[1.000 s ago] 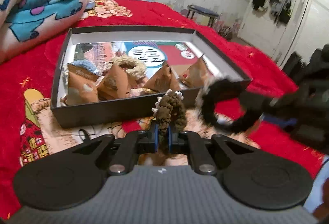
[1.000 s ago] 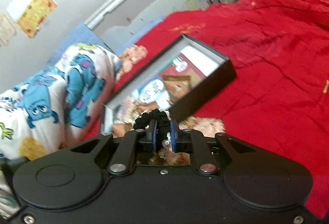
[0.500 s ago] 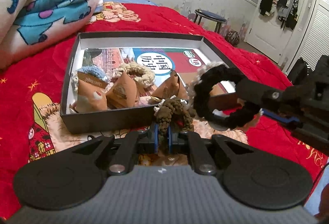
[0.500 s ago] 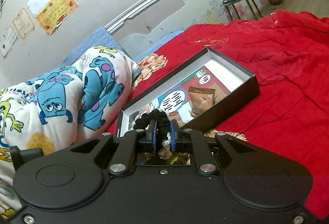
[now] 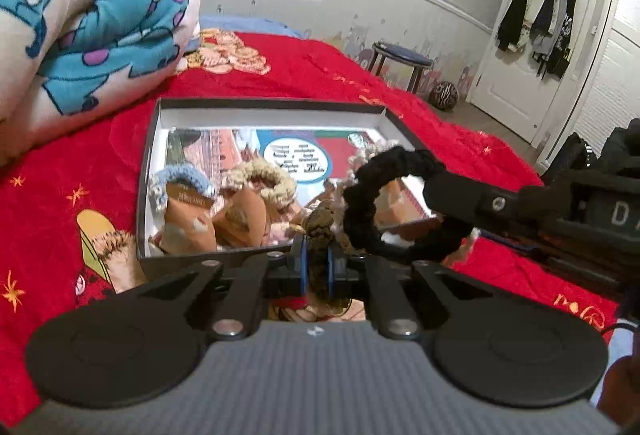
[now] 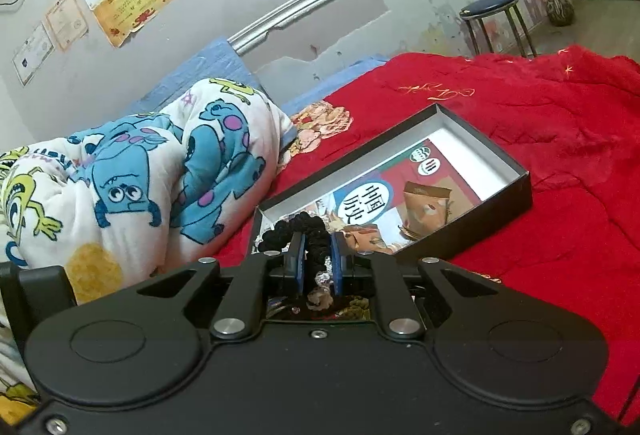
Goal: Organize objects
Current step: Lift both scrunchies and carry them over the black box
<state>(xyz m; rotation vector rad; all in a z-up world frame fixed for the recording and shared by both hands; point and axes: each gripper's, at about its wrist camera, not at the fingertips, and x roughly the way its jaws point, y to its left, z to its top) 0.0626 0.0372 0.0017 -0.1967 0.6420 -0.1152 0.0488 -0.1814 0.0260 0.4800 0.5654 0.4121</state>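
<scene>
At lower centre of the left wrist view, the left gripper point(image 5: 316, 267) pinches a brown crocheted scrunchie point(image 5: 320, 225) between its blue pads, the loop standing upright and rising away from the camera. Right of it, the right gripper point(image 6: 317, 265) clamps a black scrunchie point(image 5: 394, 203), whose ring faces the camera nearly flat-on, its long axis tilted from upper left to lower right, over the near right corner of the black box point(image 5: 272, 103). Inside the box, toward its left end, lie two more scrunchies (one blue point(image 5: 182, 179), one cream point(image 5: 262, 179)) among brown paper packets point(image 5: 188, 221); at least three packets show. The box sits on a red bedspread point(image 5: 320, 71).
</scene>
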